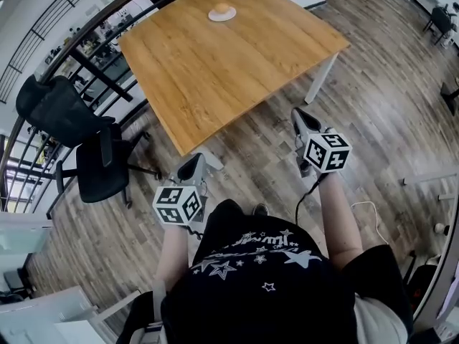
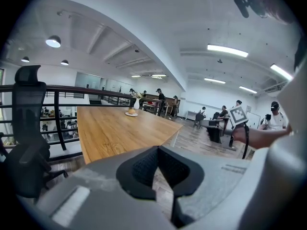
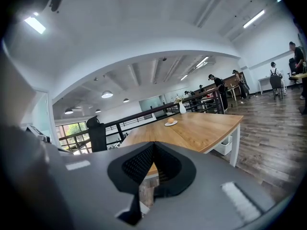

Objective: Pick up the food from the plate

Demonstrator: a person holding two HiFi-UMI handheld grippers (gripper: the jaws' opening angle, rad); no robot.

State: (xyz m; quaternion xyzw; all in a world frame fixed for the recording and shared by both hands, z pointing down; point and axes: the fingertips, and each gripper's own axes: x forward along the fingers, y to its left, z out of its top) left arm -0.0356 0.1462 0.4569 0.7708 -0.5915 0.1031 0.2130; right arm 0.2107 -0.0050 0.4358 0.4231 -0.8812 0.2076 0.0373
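Note:
A small round orange-brown food item point(image 1: 222, 9) lies on a white plate point(image 1: 222, 16) near the far end of a long wooden table point(image 1: 215, 63). Both grippers are held over the floor, short of the table's near edge and far from the plate. My left gripper point(image 1: 192, 165) is shut and empty, pointing at the table's near corner. My right gripper point(image 1: 299, 115) is also shut and empty, beside the table's right side. From the left gripper point(image 2: 157, 148) view the food point(image 2: 130, 111) shows far off. Beyond the right gripper point(image 3: 153, 143), the food point(image 3: 170, 120) sits on its plate point(image 3: 171, 124).
A black office chair point(image 1: 79, 138) stands left of the table by a dark railing point(image 1: 93, 41). A white vase point(image 3: 182, 108) stands at the table's far end. Several people sit or stand at desks in the background. A white table leg point(image 1: 320, 77) is at the right.

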